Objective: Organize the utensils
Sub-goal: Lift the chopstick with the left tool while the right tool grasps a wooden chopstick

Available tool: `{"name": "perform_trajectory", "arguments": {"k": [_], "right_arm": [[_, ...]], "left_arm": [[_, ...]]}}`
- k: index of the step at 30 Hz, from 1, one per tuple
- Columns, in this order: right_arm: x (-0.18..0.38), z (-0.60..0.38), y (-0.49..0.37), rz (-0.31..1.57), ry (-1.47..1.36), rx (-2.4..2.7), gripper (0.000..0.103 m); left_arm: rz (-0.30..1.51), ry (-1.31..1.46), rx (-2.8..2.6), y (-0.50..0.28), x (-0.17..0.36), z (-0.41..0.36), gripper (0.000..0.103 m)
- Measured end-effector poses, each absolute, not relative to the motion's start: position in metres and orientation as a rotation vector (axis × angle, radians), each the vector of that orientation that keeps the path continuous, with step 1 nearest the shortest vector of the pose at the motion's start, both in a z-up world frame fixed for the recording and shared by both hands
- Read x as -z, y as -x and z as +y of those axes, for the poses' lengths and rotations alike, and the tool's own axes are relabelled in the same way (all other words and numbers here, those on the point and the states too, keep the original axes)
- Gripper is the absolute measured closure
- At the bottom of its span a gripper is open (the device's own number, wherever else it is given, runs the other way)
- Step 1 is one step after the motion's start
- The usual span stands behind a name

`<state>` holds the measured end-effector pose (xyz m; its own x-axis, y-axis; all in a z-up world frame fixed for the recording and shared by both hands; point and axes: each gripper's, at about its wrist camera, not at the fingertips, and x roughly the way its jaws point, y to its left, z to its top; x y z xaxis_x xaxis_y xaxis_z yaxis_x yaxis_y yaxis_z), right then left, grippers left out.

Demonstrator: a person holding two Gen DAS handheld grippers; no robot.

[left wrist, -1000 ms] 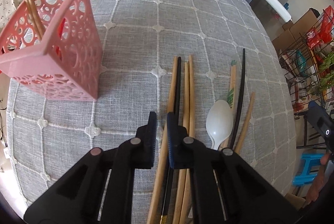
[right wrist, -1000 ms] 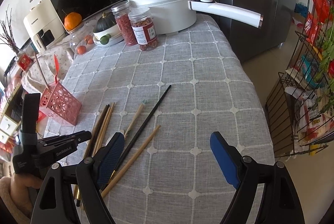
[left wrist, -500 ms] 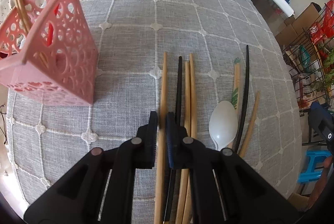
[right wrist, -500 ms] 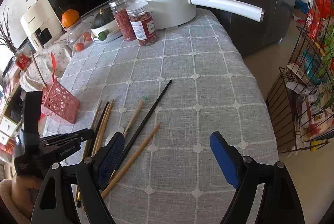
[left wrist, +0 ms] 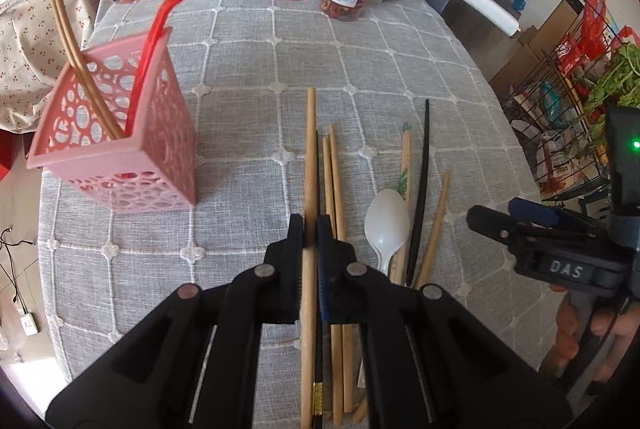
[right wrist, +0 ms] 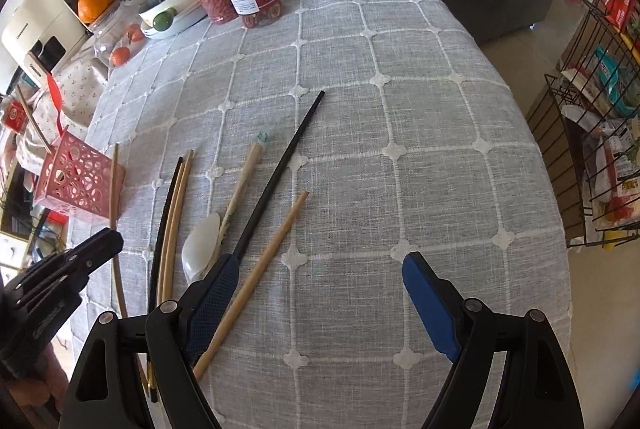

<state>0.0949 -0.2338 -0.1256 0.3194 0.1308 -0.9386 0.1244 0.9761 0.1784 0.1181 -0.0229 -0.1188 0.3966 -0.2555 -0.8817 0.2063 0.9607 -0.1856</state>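
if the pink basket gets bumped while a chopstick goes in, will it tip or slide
The pink basket is probably light: thin perforated plastic, so it may slide on the tablecloth. It may also tip, since it stands tall and narrow and the red spoon and chopsticks in it lean well above its rim.

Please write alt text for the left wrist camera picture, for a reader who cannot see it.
The black left gripper is shut on a long light wooden chopstick above a grey checked tablecloth. More wooden and black chopsticks and a white plastic spoon lie to its right; a pink perforated plastic basket stands at left.
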Motion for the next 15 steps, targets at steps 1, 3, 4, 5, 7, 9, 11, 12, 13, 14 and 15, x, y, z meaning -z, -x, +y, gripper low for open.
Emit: {"name": "perform_trajectory", "arguments": {"k": [1, 3, 4, 5, 7, 9, 11, 12, 13, 14, 15], "right_arm": [[0.128, -0.231, -0.097, 1.257, -0.235, -0.006, 0.018], [0.134, -0.224, -0.100, 1.274, -0.232, -0.008, 0.019], [0.136, -0.221, -0.102, 1.281, -0.232, -0.006, 0.020], [0.138, -0.219, -0.103, 1.289, -0.233, -0.004, 0.025], [0.143, -0.213, -0.106, 1.309, -0.237, -0.006, 0.033], [0.148, -0.208, -0.109, 1.326, -0.237, -0.008, 0.041], [0.152, -0.203, -0.111, 1.339, -0.227, -0.003, 0.047], [0.152, -0.200, -0.112, 1.334, -0.209, 0.008, 0.048], [0.151, -0.197, -0.113, 1.329, -0.192, 0.012, 0.049], [0.151, -0.195, -0.113, 1.326, -0.187, 0.011, 0.051], [0.151, -0.193, -0.114, 1.324, -0.185, 0.011, 0.055]], "left_arm": [[1.116, 0.050, 0.299, -0.115, 0.115, -0.021, 0.095], [1.102, 0.053, 0.308, -0.111, 0.109, -0.015, 0.095], [1.096, 0.055, 0.310, -0.111, 0.107, -0.013, 0.095], [1.092, 0.057, 0.311, -0.109, 0.105, -0.010, 0.095], [1.084, 0.062, 0.313, -0.109, 0.103, -0.003, 0.095], [1.080, 0.067, 0.310, -0.108, 0.102, 0.002, 0.095], [1.080, 0.074, 0.307, -0.106, 0.101, 0.007, 0.095], [1.080, 0.077, 0.306, -0.106, 0.101, 0.009, 0.095], [1.080, 0.080, 0.303, -0.105, 0.101, 0.011, 0.095], [1.080, 0.083, 0.303, -0.105, 0.101, 0.012, 0.095], [1.080, 0.085, 0.302, -0.104, 0.100, 0.013, 0.095]]}}
